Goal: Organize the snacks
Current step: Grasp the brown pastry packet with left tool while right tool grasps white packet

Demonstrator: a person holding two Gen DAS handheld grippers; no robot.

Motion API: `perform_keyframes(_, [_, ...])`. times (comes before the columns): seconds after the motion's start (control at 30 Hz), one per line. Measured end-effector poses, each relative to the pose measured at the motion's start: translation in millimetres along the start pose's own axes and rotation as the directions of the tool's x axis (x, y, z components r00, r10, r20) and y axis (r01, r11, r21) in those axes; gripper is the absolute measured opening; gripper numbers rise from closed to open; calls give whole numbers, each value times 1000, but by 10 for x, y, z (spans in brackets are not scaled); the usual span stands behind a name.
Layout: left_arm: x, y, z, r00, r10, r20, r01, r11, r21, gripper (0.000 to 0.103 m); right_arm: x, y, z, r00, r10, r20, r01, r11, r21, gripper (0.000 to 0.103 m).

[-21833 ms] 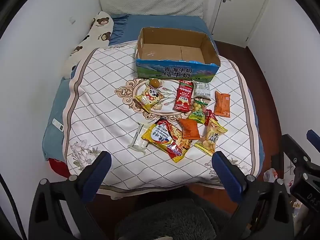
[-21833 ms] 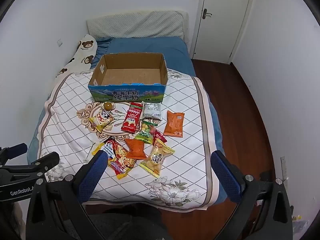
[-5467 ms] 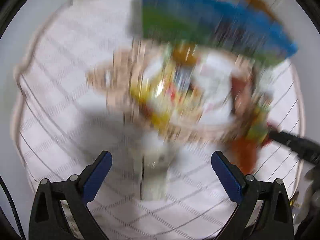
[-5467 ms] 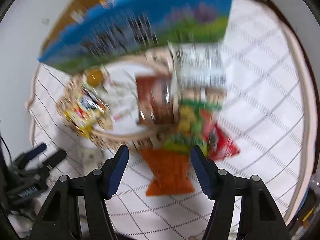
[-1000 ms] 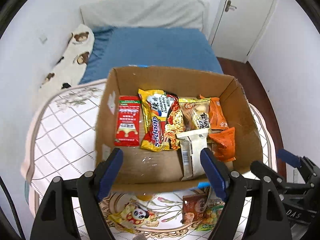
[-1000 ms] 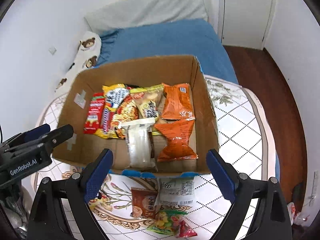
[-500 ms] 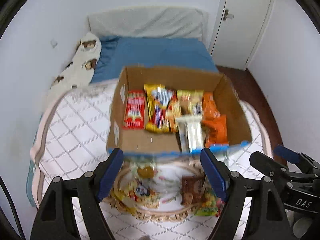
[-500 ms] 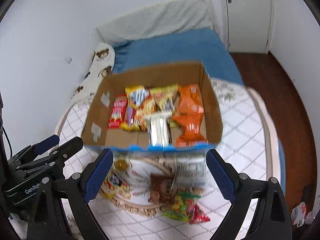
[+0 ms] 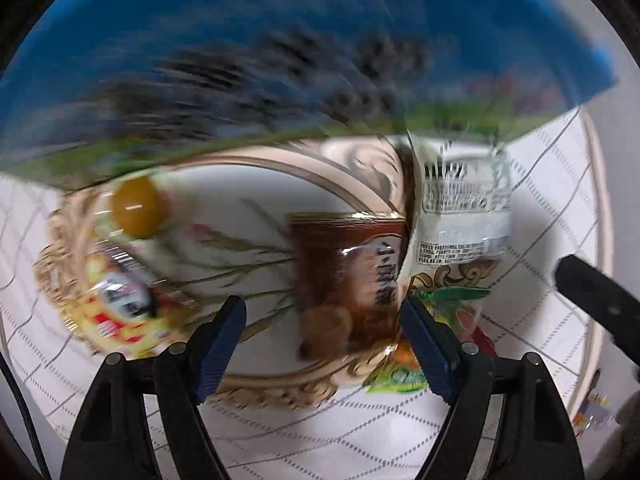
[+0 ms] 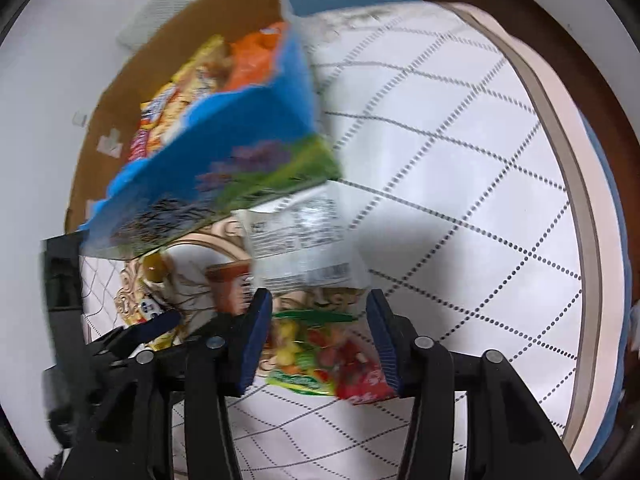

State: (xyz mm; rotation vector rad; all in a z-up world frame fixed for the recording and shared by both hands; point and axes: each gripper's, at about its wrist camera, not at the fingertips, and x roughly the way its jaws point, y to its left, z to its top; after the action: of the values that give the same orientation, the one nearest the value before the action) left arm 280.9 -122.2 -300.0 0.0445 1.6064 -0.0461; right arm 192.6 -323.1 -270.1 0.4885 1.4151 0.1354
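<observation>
My left gripper (image 9: 322,330) is open, low over the quilt, with a brown snack packet (image 9: 348,276) between its fingers. A white packet (image 9: 464,208), a green packet (image 9: 400,376), a yellow panda packet (image 9: 120,300) and a round yellow sweet (image 9: 138,208) lie around it. The blue box (image 9: 280,48) fills the top, blurred. My right gripper (image 10: 318,336) is open around the green and red packet (image 10: 320,352). The white packet (image 10: 300,248) lies just beyond it. The box (image 10: 224,160) holds several snacks.
The checked quilt (image 10: 460,160) stretches right to the bed edge, with wooden floor (image 10: 560,32) beyond. My left gripper's body (image 10: 120,344) shows at the right wrist view's lower left. The right gripper's finger (image 9: 592,288) shows at the left wrist view's right edge.
Both grippers have dropped from above the box to the packets in front of it. Both sets of fingers have narrowed. The views are motion-blurred.
</observation>
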Motion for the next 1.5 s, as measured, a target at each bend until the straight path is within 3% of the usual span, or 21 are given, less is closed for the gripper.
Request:
perform_keyframes(0.07, [158,-119,37,999,30,-19,-29,999,24,78,51,-67,64,1000,24,5,-24,1000,6,62])
perform_keyframes(0.17, [186,-153,15,998,56,19,-57,998,24,75,172,-146,201,997,79,7,-79,996,33,63])
perform_keyframes(0.23, [151,-118,-38,997,64,41,-65,998,20,57,282,-141,317,995,94,11,-95,995,41,63])
perform_keyframes(0.27, [129,-75,-67,996,76,47,-77,997,14,55,351,-145,360,996,85,12,-85,996,36,63])
perform_keyframes(0.37, [103,143,-163,997,73,39,-71,996,-48,55,557,-140,378,998,57,-22,-57,998,32,63])
perform_keyframes(0.47, [75,339,-263,998,61,29,-58,994,-96,55,670,-15,230,991,91,-99,-89,996,15,63])
perform_keyframes(0.57, [67,471,-359,998,53,24,-50,992,-113,55,626,222,-7,982,84,-172,-98,992,-75,64])
perform_keyframes(0.63, [80,518,-403,999,42,16,-40,991,-124,55,507,359,-77,987,55,-154,-82,981,-176,69])
perform_keyframes(0.67, [89,530,-407,999,35,11,-34,991,-127,55,450,441,-100,993,3,-119,-34,965,-261,77])
perform_keyframes(0.73, [94,544,-428,1000,22,8,-21,992,-125,55,403,677,-130,995,-92,-50,57,878,-475,83])
perform_keyframes(0.8, [90,537,-475,1000,24,14,-22,993,-117,55,492,938,-156,983,-185,-19,128,748,-651,83])
perform_keyframes(0.9, [110,536,-591,999,33,21,-30,993,-114,55,700,1270,-363,957,-287,42,178,466,-867,83])
perform_keyframes(1.0, [126,503,-674,999,35,18,-33,993,-116,55,923,1362,-589,931,-360,50,145,242,-959,83])
perform_keyframes(1.07, [133,535,-723,999,40,16,-37,992,-121,55,1047,1381,-684,919,-389,64,130,146,-981,83])
perform_keyframes(1.17, [159,527,-795,999,46,14,-44,991,-128,55,1239,1426,-731,906,-419,63,111,90,-990,83])
perform_keyframes(1.23, [172,532,-822,999,47,13,-45,990,-134,55,1310,1435,-683,902,-428,55,111,105,-988,83])
perform_keyframes(1.27, [175,521,-831,999,48,12,-46,990,-134,55,1333,1437,-623,902,-429,43,115,144,-983,80])
perform_keyframes(1.3, [175,509,-841,999,49,12,-47,990,-134,55,1344,1431,-512,906,-424,5,115,236,-965,69])
perform_keyframes(1.4, [200,458,-904,999,47,13,-45,989,-141,55,1289,1303,-150,926,-360,-113,110,543,-832,66])
perform_keyframes(1.47, [198,519,-883,999,48,14,-45,989,-142,55,1250,1094,86,930,-305,-204,100,746,-658,65])
perform_keyframes(1.5, [176,591,-844,999,49,14,-46,989,-142,55,1218,977,181,937,-254,-242,77,823,-563,64])
